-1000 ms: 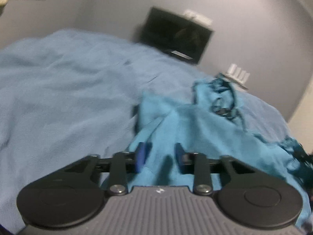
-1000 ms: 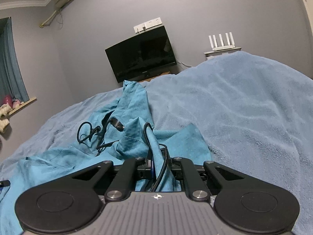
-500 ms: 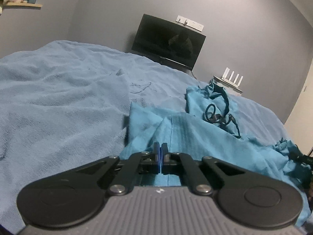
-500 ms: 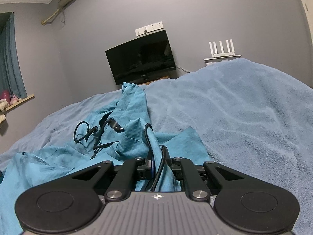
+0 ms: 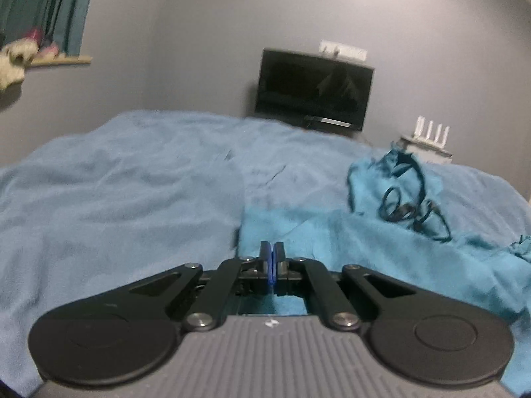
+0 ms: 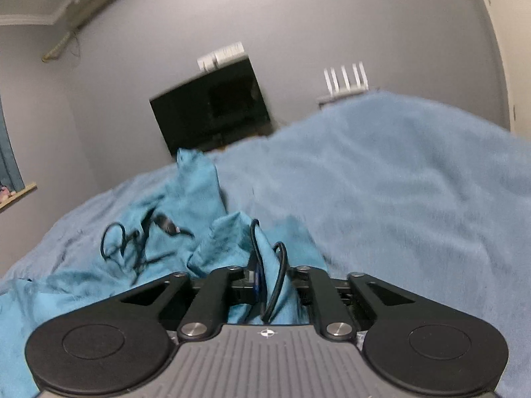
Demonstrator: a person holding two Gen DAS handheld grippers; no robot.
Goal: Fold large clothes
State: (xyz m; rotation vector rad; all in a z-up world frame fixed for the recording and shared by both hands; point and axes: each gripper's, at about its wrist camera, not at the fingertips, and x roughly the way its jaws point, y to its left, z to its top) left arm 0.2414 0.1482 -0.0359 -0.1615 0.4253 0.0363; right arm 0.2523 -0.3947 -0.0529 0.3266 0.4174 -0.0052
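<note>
The pale blue fleecy blanket (image 5: 116,192) spreads over the whole bed and serves as your folding surface. On it lies the task's thing, the large teal cloth garment (image 5: 381,248), rumpled rather than flat: seen from the left wrist it runs from just under your tool off to the right, with one part standing up in a peak toward the far wall. A thin black drawstring cord (image 5: 411,205) loops loosely over that raised part, which suggests the waist or hood end lies there.

Against the grey wall beyond the bed stand a dark flat screen (image 5: 313,91) and a small white router with four aerials (image 5: 431,132), both well apart from the work.

Your left gripper (image 5: 272,253) has its jaws fully together at the near edge of the garment; the blue pads meet, and I cannot tell whether any cloth is pinched between them, though the teal fabric sits directly below and behind. It looks placed to take a corner for spreading.

Your right gripper (image 6: 270,278) is opening its jaws at this moment, with a bunched fold of the teal garment (image 6: 232,242) and a strand of the black cord (image 6: 275,285) between them. I judge you are letting that tangled bunch go, since a cord caught in the grip would drag the fabric askew.
</note>
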